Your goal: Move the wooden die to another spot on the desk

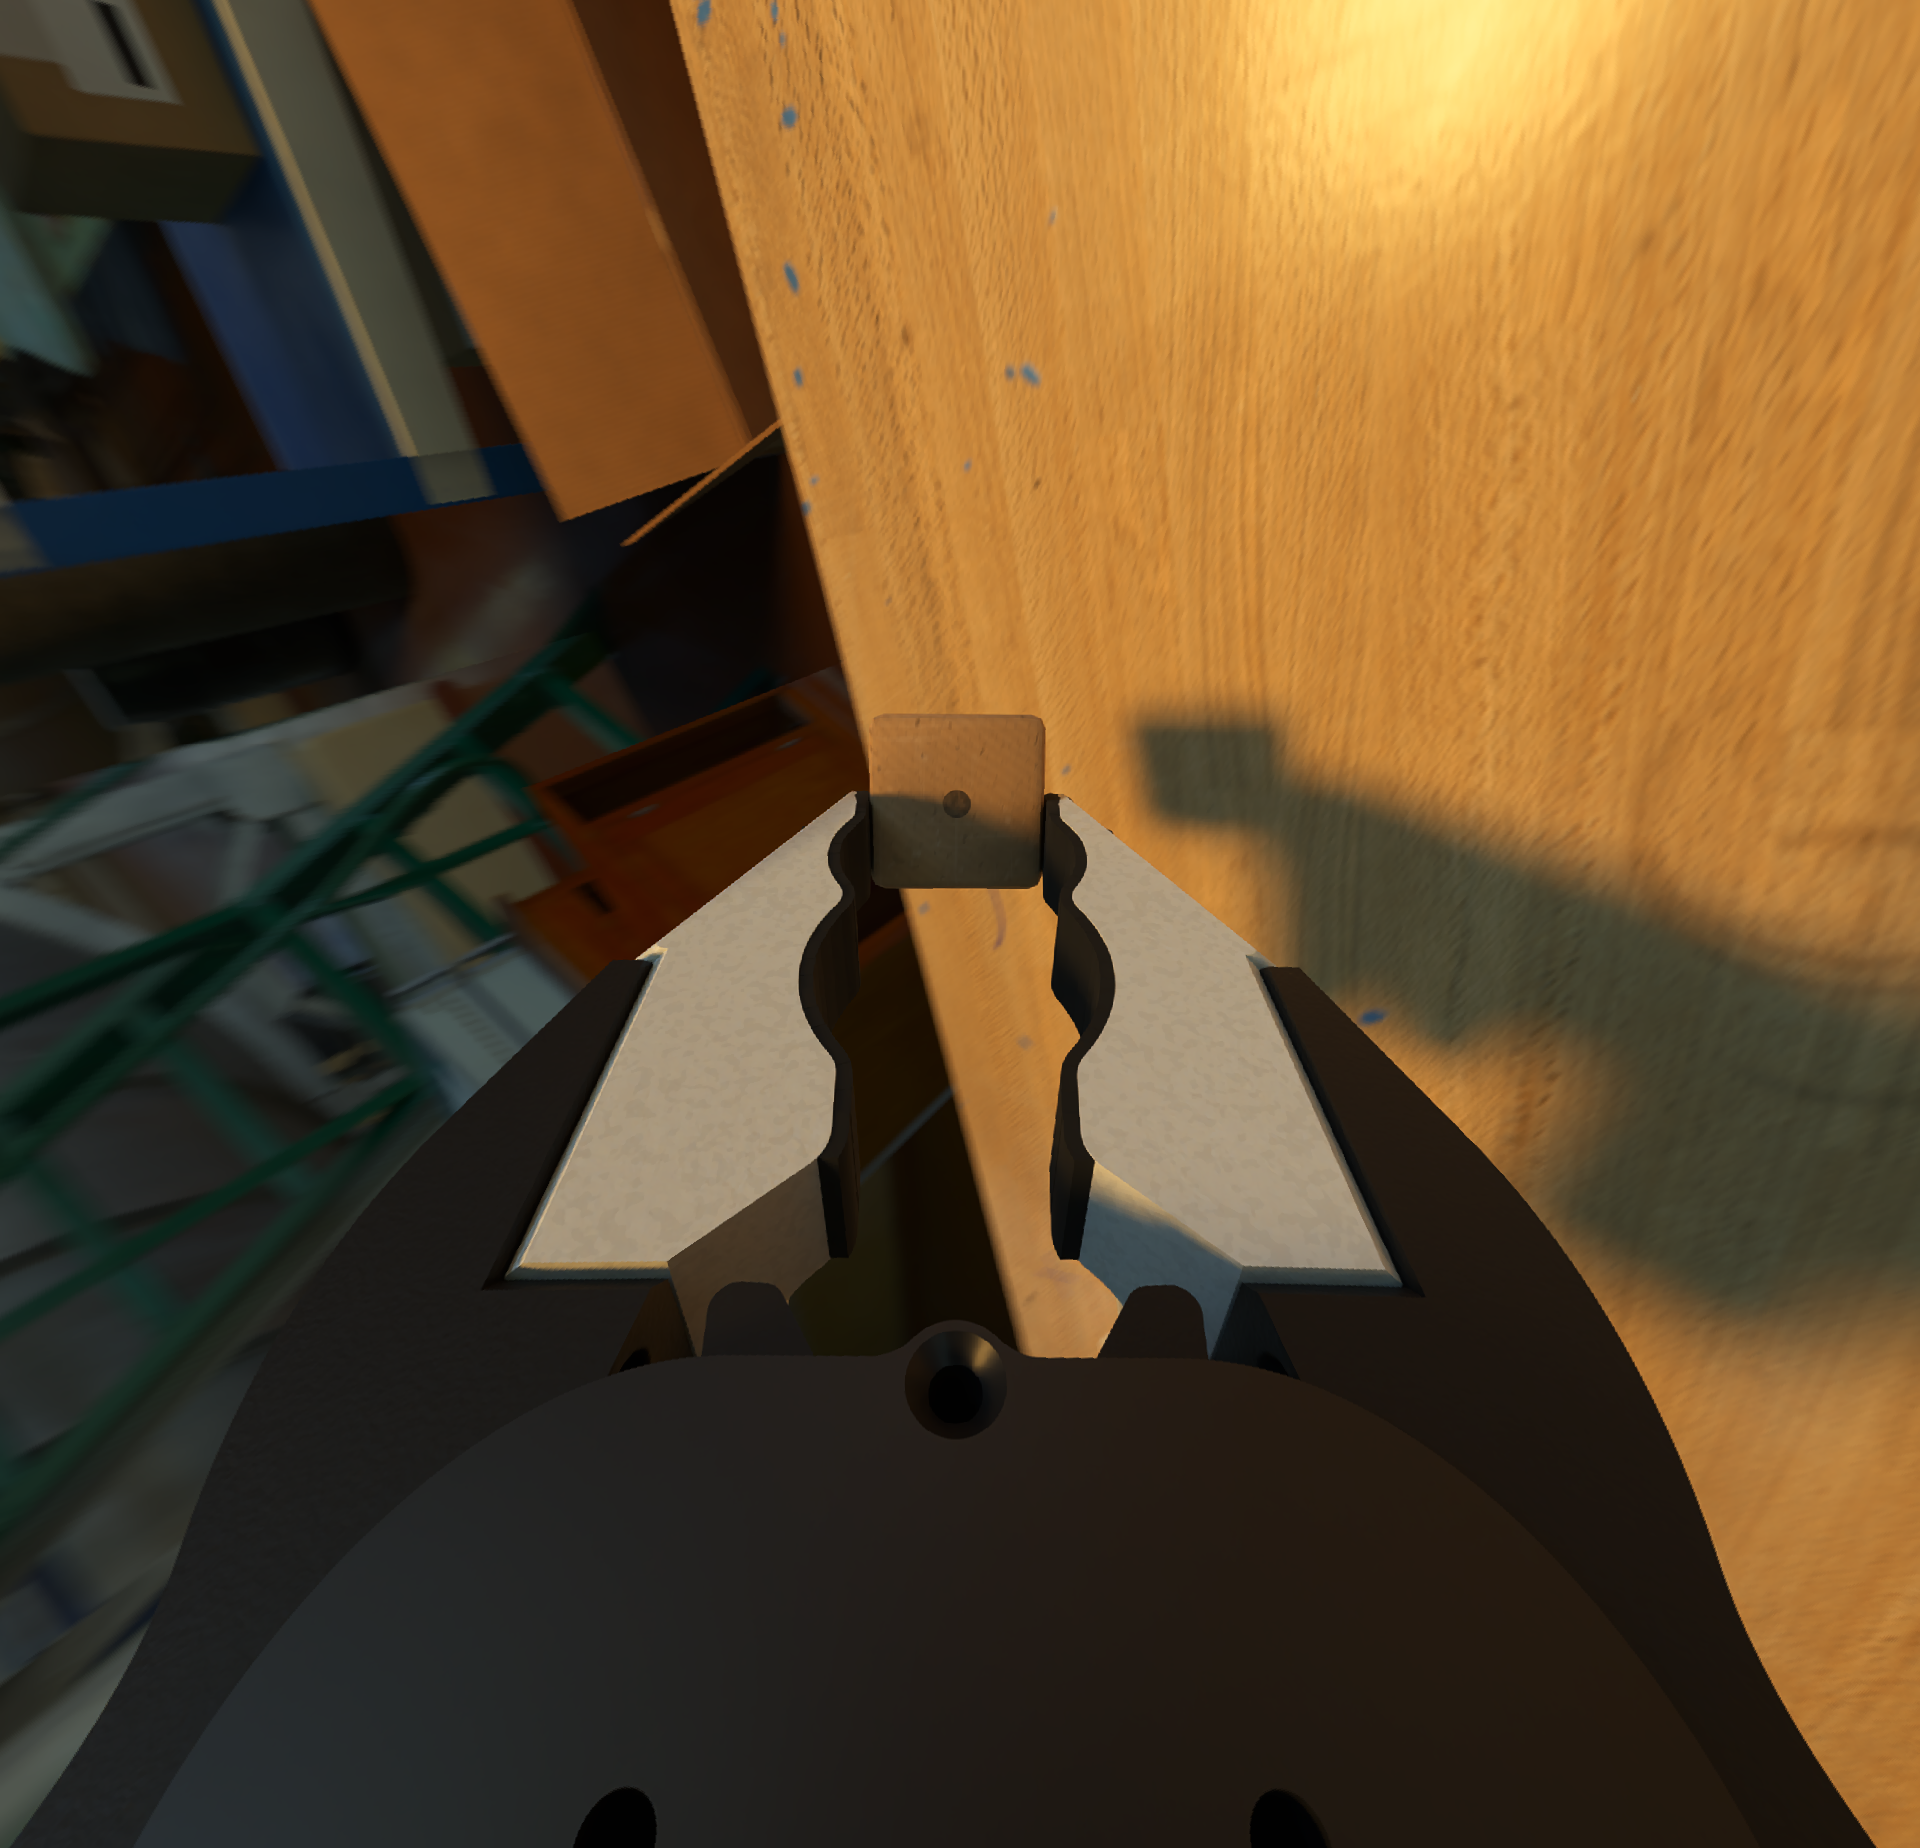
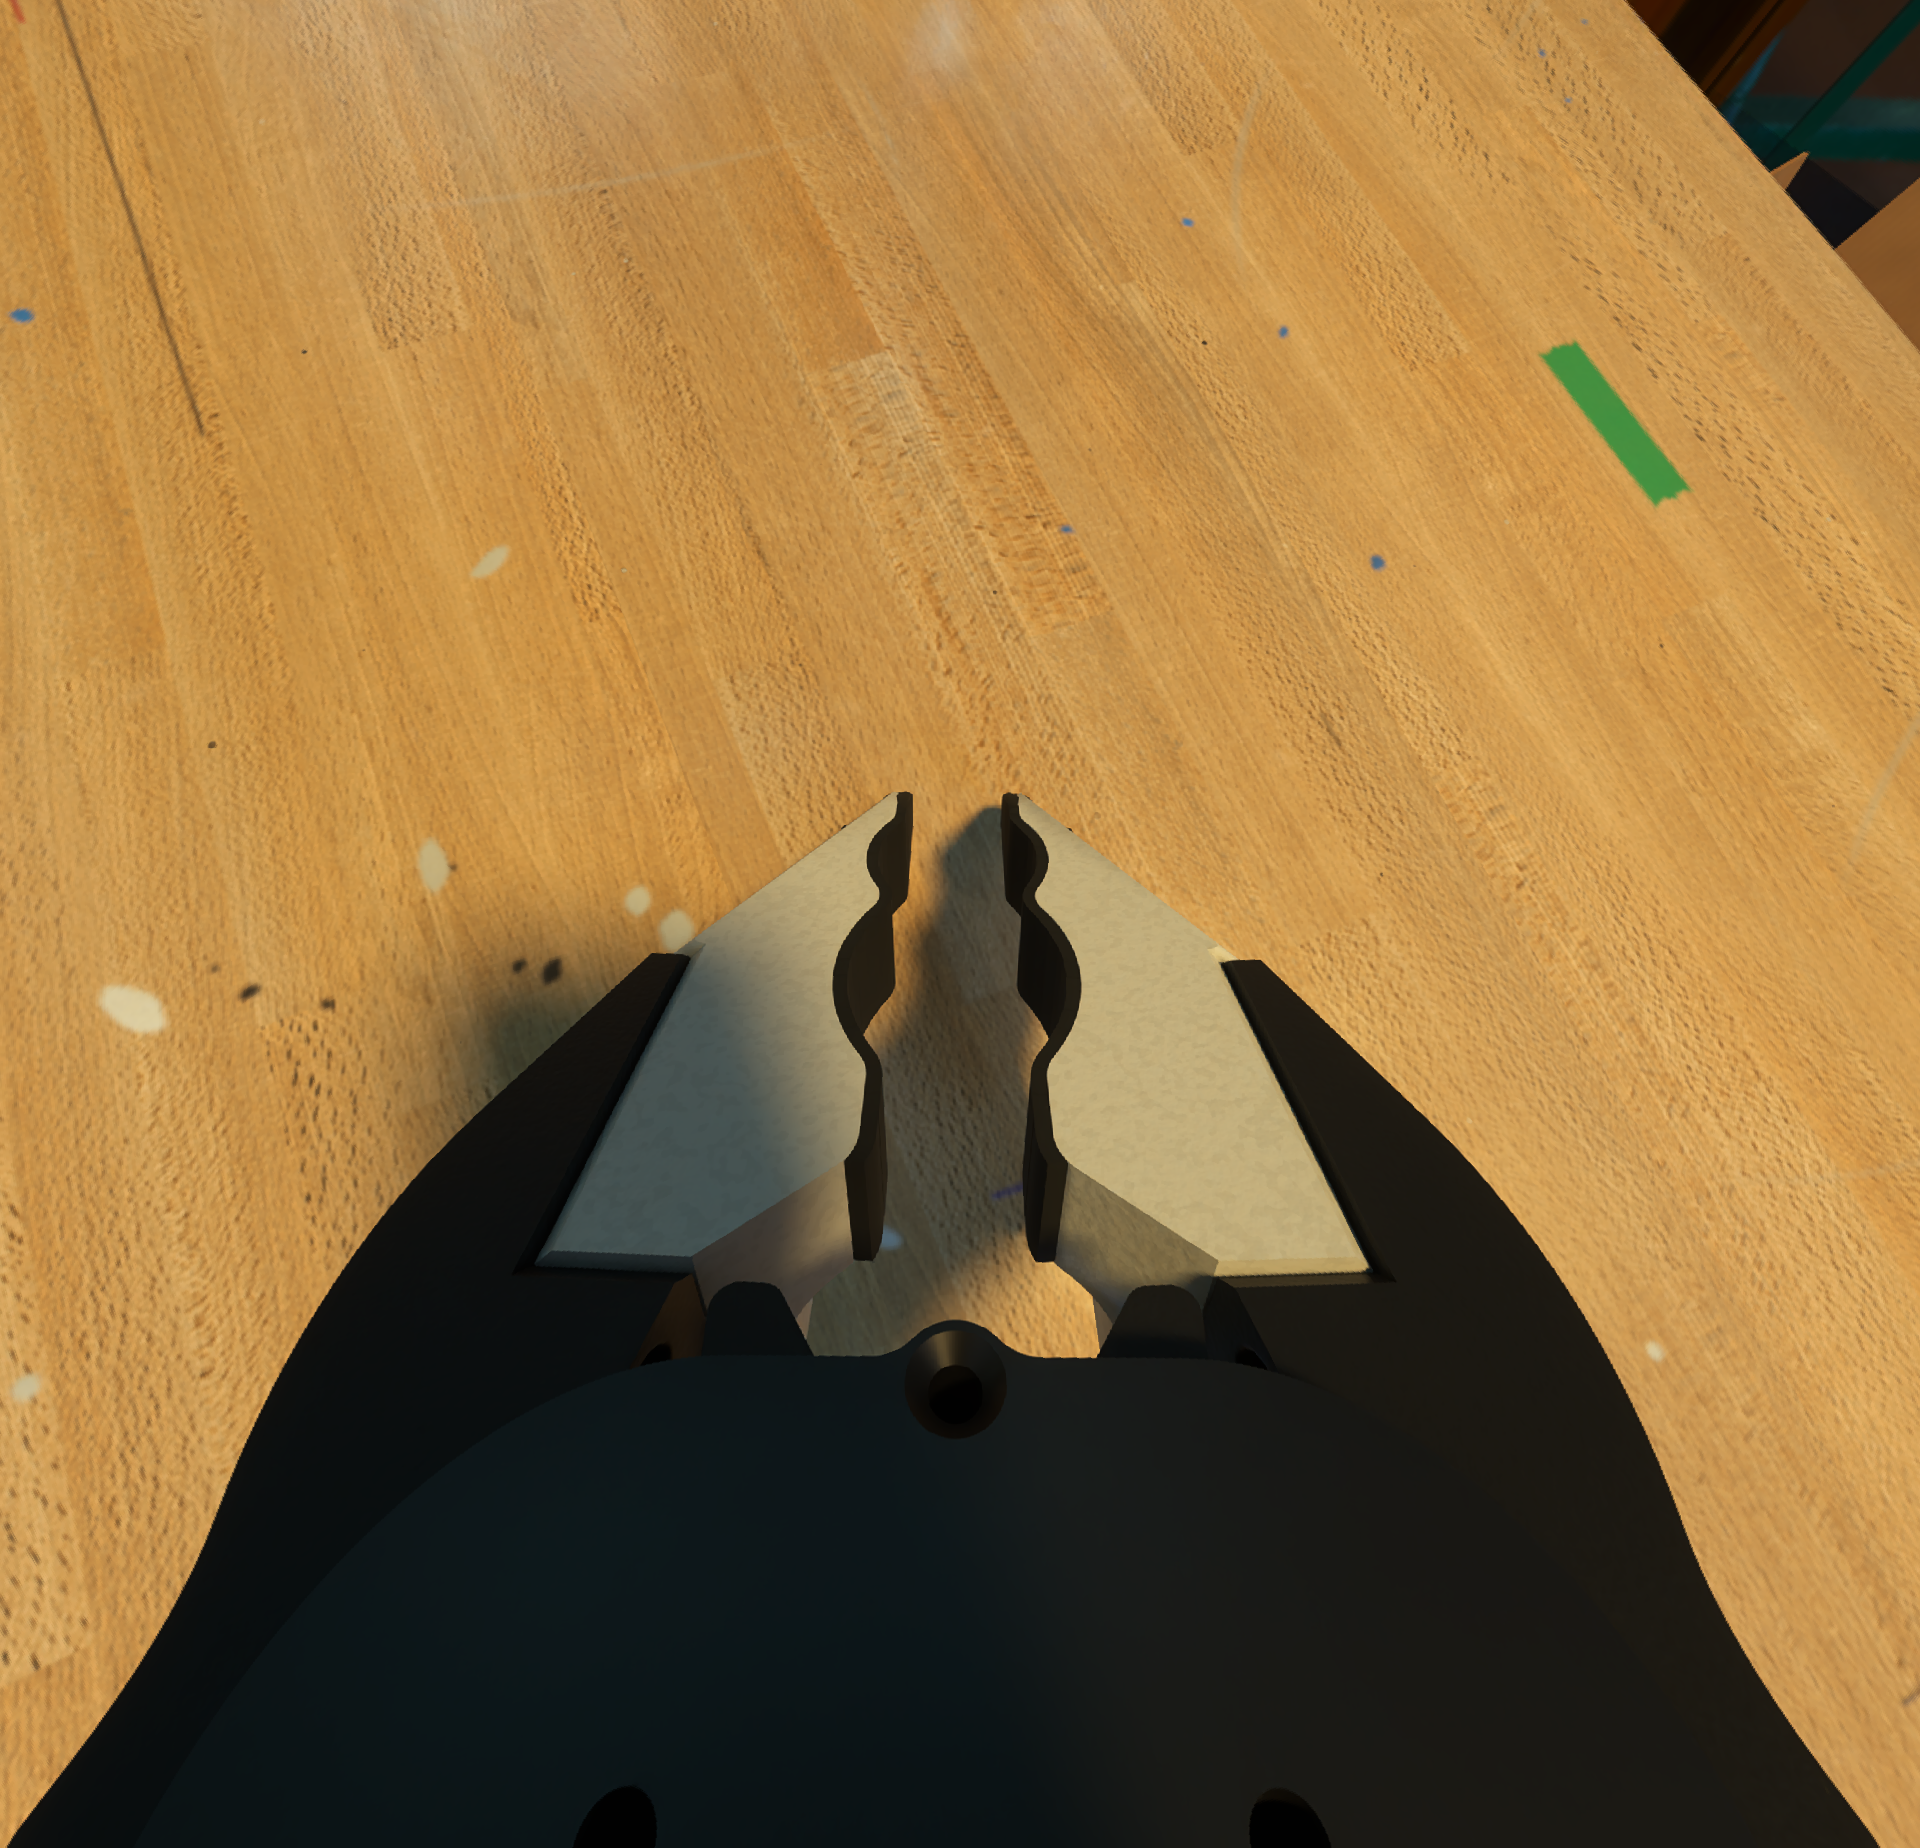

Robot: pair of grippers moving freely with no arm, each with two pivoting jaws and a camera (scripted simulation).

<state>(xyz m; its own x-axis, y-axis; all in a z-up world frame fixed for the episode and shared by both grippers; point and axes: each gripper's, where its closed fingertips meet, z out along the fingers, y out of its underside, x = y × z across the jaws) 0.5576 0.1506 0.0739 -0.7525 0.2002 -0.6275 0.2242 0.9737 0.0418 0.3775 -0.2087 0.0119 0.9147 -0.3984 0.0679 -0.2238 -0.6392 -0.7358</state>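
My left gripper (image 1: 956,811) is shut on the wooden die (image 1: 956,775), a light-brown cube with rounded corners and one dark pip facing me. The die is pinched between the fingertips and held above the wooden desk (image 1: 1351,448), close to the desk's left edge. The gripper's shadow with the die falls on the desk to the right. My right gripper (image 2: 956,806) shows in the right wrist view, low over the desk (image 2: 727,396), its fingers a narrow gap apart with nothing between them. The die does not show in the right wrist view.
Beyond the desk's left edge are blue shelving (image 1: 270,344), green wire frames (image 1: 260,915) and a wooden drawer unit (image 1: 675,770), all blurred. A strip of green tape (image 2: 1614,422) lies on the desk at the right. Paint flecks dot the desk.
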